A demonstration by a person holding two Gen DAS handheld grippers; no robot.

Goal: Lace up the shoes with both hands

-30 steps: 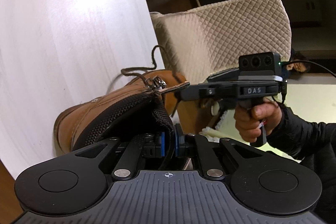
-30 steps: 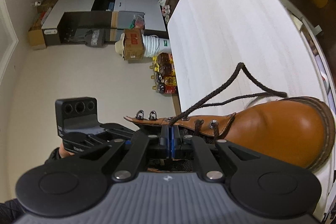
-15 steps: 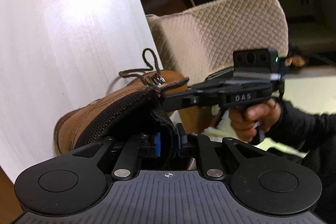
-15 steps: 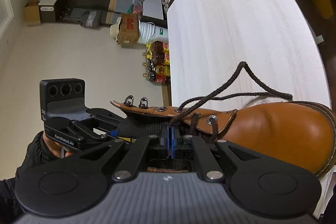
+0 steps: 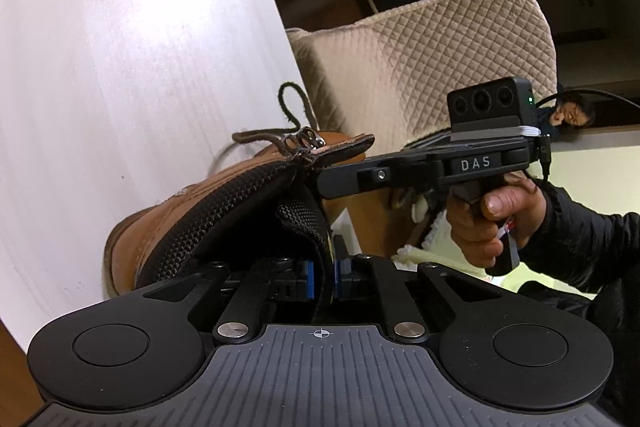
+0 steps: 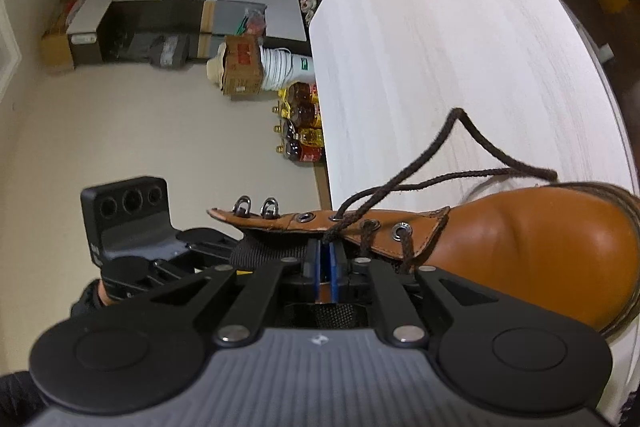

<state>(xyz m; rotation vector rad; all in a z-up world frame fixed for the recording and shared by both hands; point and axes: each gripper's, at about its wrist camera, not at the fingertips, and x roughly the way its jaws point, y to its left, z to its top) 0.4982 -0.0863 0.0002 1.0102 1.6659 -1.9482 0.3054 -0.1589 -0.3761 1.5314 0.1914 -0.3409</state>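
A tan leather boot (image 6: 540, 239) lies on the white table (image 6: 440, 47), its dark brown lace (image 6: 400, 187) looping up from the eyelets. My right gripper (image 6: 325, 267) is shut on the lace just below the eyelet flap. In the left wrist view the boot (image 5: 192, 203) shows its black mesh collar (image 5: 240, 211). My left gripper (image 5: 325, 277) has its jaws closing, and a fold of that collar sits pinched between the blue pads. The right gripper (image 5: 324, 181) reaches in from the right, held by a hand (image 5: 492, 223).
A quilted beige chair back (image 5: 420, 59) stands past the table edge. On the floor beyond the table are several bottles (image 6: 300, 131) and a cardboard box (image 6: 240, 63). The boot lies near the table's edge.
My left jaws spread for a moment and came back together on the mesh collar. The right gripper kept its hold on the lace and barely shifted.
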